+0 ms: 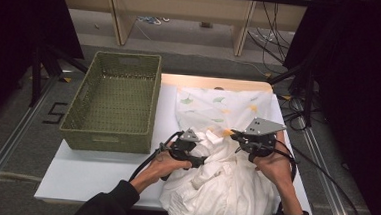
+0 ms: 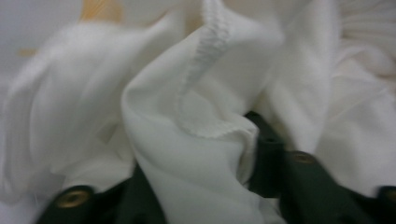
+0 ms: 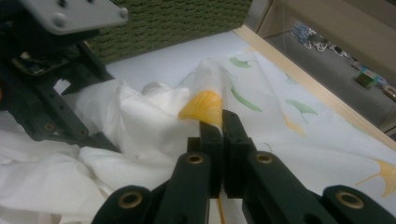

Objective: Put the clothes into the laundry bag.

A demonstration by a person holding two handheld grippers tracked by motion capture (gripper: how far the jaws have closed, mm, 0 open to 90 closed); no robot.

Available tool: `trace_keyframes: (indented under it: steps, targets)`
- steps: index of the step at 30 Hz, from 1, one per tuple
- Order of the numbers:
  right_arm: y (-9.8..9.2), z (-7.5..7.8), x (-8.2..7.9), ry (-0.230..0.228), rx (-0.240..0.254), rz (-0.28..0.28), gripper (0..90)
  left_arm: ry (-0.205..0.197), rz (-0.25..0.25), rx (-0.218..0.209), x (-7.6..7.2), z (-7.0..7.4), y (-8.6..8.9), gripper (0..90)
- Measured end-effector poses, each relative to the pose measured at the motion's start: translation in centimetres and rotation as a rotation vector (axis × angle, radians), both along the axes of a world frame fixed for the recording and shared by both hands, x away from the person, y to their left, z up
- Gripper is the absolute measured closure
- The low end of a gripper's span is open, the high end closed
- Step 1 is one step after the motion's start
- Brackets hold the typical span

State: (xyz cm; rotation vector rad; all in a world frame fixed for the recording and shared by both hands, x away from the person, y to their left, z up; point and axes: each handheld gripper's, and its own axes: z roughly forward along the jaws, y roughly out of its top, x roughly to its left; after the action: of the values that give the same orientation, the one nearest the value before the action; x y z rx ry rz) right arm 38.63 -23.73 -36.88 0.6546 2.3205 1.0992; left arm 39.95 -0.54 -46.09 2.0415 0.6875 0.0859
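A fold of the white sheet (image 2: 196, 140) lies between the left gripper's (image 1: 201, 161) part-open jaws. The right gripper (image 3: 218, 122), just right of it, is clamped on the sheet's leaf-printed edge.

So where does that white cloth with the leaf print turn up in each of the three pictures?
High view: the white leaf-printed cloth lies right of centre, bunched toward the near table edge.
Left gripper view: its white folds and a stitched hem lie between the jaws.
Right gripper view: it spreads across the middle, a yellow leaf pinched at the jaw tips.
Shared landmark: the green woven basket.
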Motion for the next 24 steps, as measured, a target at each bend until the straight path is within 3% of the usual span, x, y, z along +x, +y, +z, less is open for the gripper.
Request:
trace_keyframes:
  steps: [1, 5, 6, 7, 9, 11, 13, 14, 16, 17, 20, 22, 24]
  targets:
    - [-0.1, 0.0, 0.0, -0.003, 0.0, -0.002, 90.0, -0.042, -0.008, -0.018, -0.6, 0.6, -0.6, 73.5]
    - [-0.1, 0.0, 0.0, -0.001, 0.009, -0.005, 90.0, -0.098, -0.062, -0.059, -2.8, 2.8, -2.6, 78.9]
    - [0.0, 0.0, 0.0, -0.003, 0.005, -0.006, 90.0, -0.104, -0.08, -0.045, -2.9, 3.2, -3.2, 79.2]
    - [0.0, 0.0, 0.0, -0.001, 0.003, -0.003, 90.0, -0.125, -0.051, -0.029, -3.0, 3.4, -3.8, 79.2]
    - [0.1, 0.1, -0.1, -0.006, 0.001, -0.004, 90.0, -0.109, -0.021, -0.009, -2.2, 3.3, -4.7, 79.4]
    - [0.0, 0.5, -0.3, -0.019, 0.012, -0.001, 90.0, -0.067, 0.016, -0.018, -0.8, 2.6, -5.1, 79.7]
    - [-0.1, 0.8, -0.4, -0.021, 0.013, 0.005, 90.0, -0.05, 0.096, -0.007, 0.7, 1.7, -5.4, 79.6]
    - [-0.1, 0.9, -0.4, -0.034, 0.013, 0.009, 90.0, -0.062, 0.088, 0.035, 1.6, 1.4, -5.1, 79.4]
    - [-0.2, 1.0, -0.5, -0.019, 0.019, 0.001, 90.0, -0.002, 0.125, 0.011, 2.6, 0.8, -5.0, 77.7]
    - [-0.2, 1.0, -0.5, -0.021, 0.018, 0.007, 90.0, 0.018, 0.142, -0.008, 2.9, 0.5, -5.1, 76.2]
    - [-0.2, 0.6, -0.4, -0.01, 0.013, 0.004, 90.0, 0.016, 0.116, 0.02, 2.7, 0.6, -4.9, 63.7]
    - [-0.1, 0.5, -0.3, -0.01, 0.018, -0.004, 90.0, -0.032, 0.139, 0.024, 1.9, 1.2, -4.4, 51.0]
    - [-0.3, 0.5, -0.3, -0.012, 0.012, 0.003, 90.0, -0.083, 0.125, 0.031, 1.0, 2.3, -3.0, 38.1]
